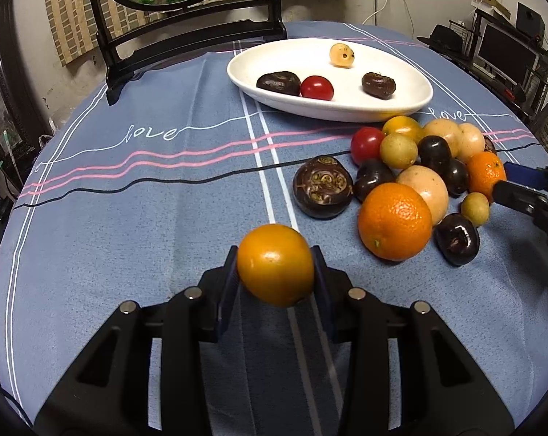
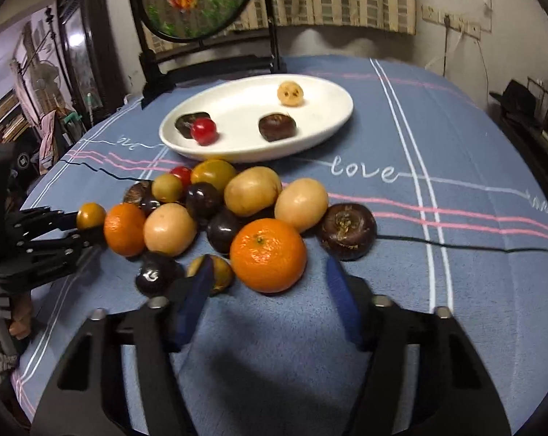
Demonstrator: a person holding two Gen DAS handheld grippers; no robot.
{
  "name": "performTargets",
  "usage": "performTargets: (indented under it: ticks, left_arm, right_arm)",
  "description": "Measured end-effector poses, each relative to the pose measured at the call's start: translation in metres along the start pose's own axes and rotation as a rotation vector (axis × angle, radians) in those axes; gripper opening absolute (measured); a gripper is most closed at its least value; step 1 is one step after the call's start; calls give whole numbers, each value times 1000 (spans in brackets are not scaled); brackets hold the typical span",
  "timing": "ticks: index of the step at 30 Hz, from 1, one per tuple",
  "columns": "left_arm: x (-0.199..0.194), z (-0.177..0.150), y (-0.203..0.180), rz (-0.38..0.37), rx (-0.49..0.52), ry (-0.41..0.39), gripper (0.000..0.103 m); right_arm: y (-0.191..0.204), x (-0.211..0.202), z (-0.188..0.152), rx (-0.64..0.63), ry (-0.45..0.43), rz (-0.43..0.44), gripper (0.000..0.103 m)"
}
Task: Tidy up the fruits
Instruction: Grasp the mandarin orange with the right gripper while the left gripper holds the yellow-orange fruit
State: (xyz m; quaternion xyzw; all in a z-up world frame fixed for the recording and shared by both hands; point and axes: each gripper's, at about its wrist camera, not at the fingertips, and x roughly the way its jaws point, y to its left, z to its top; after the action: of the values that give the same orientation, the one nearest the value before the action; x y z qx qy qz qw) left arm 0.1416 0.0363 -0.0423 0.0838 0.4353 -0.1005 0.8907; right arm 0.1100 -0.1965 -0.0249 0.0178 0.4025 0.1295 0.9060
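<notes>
The left gripper (image 1: 275,267) pinched a round, glossy orange-yellow fruit (image 1: 275,265) between its two dark blue pads, holding it above the blue striped tablecloth (image 1: 146,218) that covered the surface. In the right wrist view the same fruit (image 2: 91,215) showed at the far left, clamped at the tips of the left gripper (image 2: 87,223), just beside the pile.

The right gripper (image 2: 270,283) was spread wide, its fingers (image 2: 197,290) flanking the near edge of the pile without closing on anything. Directly between them, a little ahead, sat a bright orange dimpled mandarin (image 2: 268,254). A small olive-yellow fruit (image 2: 217,272) lay partly behind the left finger.

The pile of loose fruit lay on the cloth near the plate: pale tan round fruits (image 2: 252,190), dark purple-brown water chestnuts (image 2: 348,230), a second mandarin (image 2: 125,229) and a red cherry tomato (image 1: 366,144).

Behind the pile stood a white oval ceramic plate (image 1: 401,109) holding two dark chestnuts (image 1: 278,82), one red tomato (image 1: 317,87) and one pale spotted fruit (image 1: 342,55), well apart from each other except the tomato touching a chestnut.
</notes>
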Motion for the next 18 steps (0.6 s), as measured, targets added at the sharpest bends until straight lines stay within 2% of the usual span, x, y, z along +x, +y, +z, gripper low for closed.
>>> performTargets:
  ticks: [4,9,11,12,18]
  left_arm:
    - [0,-1,-2,15,8,-6,39]
    - [-3,-4,-15,82,60,-28,39]
    - [-4,-3,-17,85,70,-31,39]
    - [-4,-3,-17,86,72,-33,39]
    - [-8,-3,-20,118,94,-61,39]
  right_arm:
    - [-2,9,4,26,6,7,55]
    - [-5,18,10,54,13,20,53]
    - [-6,21,12,64,19,28,53]
    - [-6,21,12,64,19,30,49]
    - [-6,20,10,63,15,38,47]
